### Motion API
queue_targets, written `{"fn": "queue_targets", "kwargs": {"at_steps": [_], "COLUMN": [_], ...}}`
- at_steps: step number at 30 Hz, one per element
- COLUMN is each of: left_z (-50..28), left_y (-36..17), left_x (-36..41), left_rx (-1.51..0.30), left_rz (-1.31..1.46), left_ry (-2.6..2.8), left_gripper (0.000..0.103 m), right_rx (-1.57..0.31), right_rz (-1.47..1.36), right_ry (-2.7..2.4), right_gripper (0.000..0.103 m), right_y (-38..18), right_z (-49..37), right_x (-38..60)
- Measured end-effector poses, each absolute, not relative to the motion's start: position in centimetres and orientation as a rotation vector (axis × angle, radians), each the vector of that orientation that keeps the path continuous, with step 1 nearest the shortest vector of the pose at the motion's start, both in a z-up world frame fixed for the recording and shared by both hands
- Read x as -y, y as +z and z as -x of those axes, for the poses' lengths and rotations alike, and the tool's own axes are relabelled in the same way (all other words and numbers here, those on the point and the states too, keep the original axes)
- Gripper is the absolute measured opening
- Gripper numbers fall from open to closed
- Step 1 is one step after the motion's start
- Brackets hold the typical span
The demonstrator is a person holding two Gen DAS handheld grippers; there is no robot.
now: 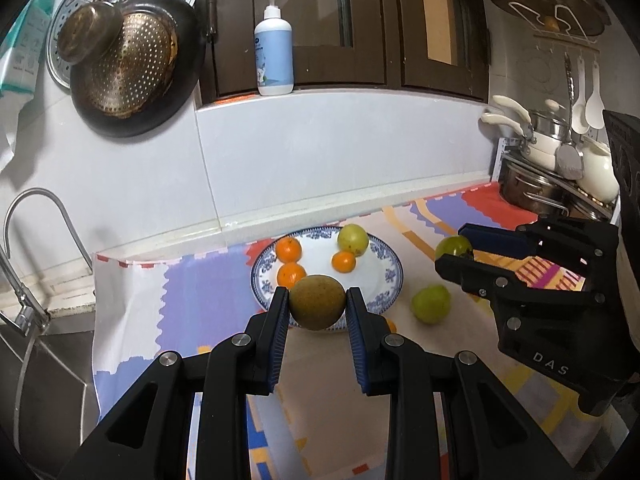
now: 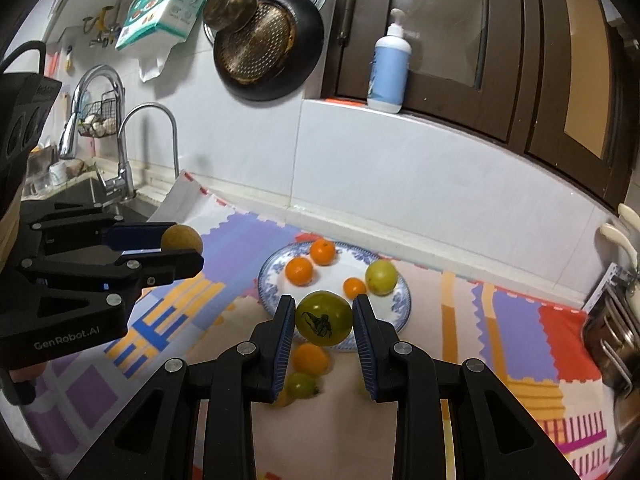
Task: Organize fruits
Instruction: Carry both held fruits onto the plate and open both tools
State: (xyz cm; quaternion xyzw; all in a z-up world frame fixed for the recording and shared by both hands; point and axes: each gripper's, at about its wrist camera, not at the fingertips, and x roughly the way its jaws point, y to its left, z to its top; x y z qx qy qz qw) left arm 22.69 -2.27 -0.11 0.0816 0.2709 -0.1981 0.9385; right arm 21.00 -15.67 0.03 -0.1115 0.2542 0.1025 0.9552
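My left gripper (image 1: 317, 302) is shut on a brown round fruit (image 1: 317, 301), held above the near rim of a blue-patterned white plate (image 1: 386, 276). My right gripper (image 2: 323, 317) is shut on a green fruit with a black mark (image 2: 324, 317), held above the plate (image 2: 400, 304). The plate holds three oranges (image 1: 289, 249) and a yellow-green fruit (image 1: 352, 239). A green fruit (image 1: 431, 303) lies on the mat right of the plate. In the right wrist view an orange (image 2: 310, 358) and a small green fruit (image 2: 301, 385) lie on the mat below my gripper.
A colourful mat (image 1: 136, 300) covers the counter. A sink and tap (image 1: 36, 216) are at the left. Pots and utensils (image 1: 552, 160) stand at the right. A soap bottle (image 1: 274, 52) stands on the ledge; pans (image 1: 132, 64) hang on the wall.
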Motion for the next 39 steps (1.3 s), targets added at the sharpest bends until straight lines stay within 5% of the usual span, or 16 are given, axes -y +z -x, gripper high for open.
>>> {"fn": "queue_targets", "kwargs": {"at_steps": [20, 39], "left_z": [-27.9, -35.2], "left_y": [-0.4, -5.2], "left_x": [6.8, 9.4], "left_rx": [-0.571, -0.711], "left_rz": [-0.154, -0.137], "left_ry": [-0.327, -0.324], "left_gripper": [0.029, 0.029], "right_rx": [-0.515, -0.681], "right_rz": [0.247, 0.231], "right_ry": [0.284, 0.380], "right_gripper": [0.031, 0.031], "right_y": [0.7, -4.5], "right_z": [-28.1, -36.7], "right_x": [20.0, 21.8]}}
